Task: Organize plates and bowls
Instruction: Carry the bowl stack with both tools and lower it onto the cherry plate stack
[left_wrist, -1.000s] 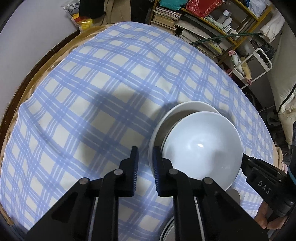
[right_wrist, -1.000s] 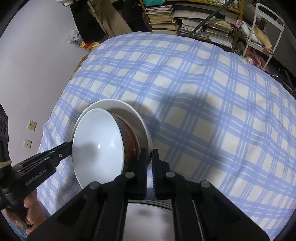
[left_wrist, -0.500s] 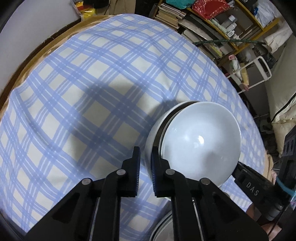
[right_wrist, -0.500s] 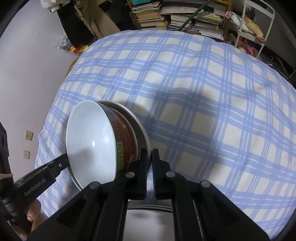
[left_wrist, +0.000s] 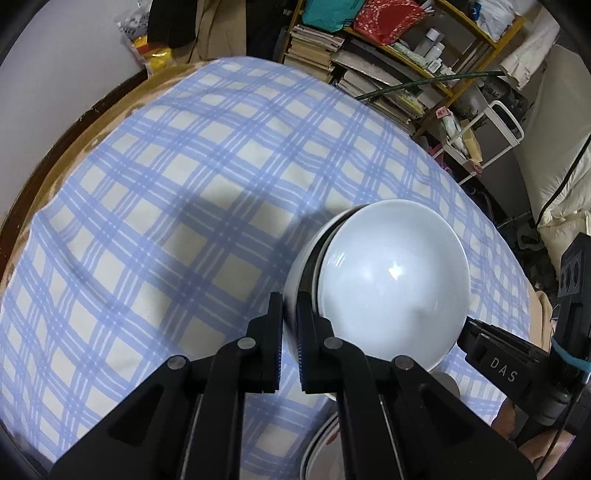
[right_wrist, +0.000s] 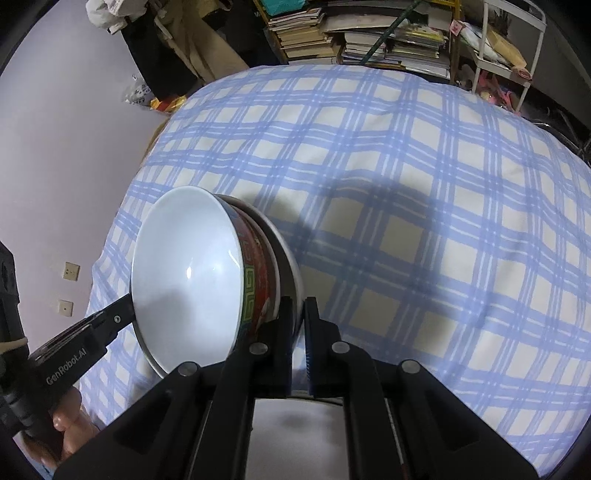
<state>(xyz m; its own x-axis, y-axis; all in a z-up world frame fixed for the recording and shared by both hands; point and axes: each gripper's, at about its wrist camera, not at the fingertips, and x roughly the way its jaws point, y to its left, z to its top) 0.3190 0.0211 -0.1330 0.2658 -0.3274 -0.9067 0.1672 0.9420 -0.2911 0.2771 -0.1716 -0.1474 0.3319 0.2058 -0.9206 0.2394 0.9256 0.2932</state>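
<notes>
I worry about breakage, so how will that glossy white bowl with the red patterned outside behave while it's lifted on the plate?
The glossy white bowl looks glazed, so likely slippery and fragile. Resting loose on the tilted white plate, it may slide.

Each wrist camera looks steeply down along its own fingers, close over the checked cloth (left_wrist: 166, 206). Both views share the tilted bowl (left_wrist: 395, 280) and plate (right_wrist: 286, 258), seen from opposite sides, and the bookshelves (right_wrist: 351, 33) beyond.
</notes>
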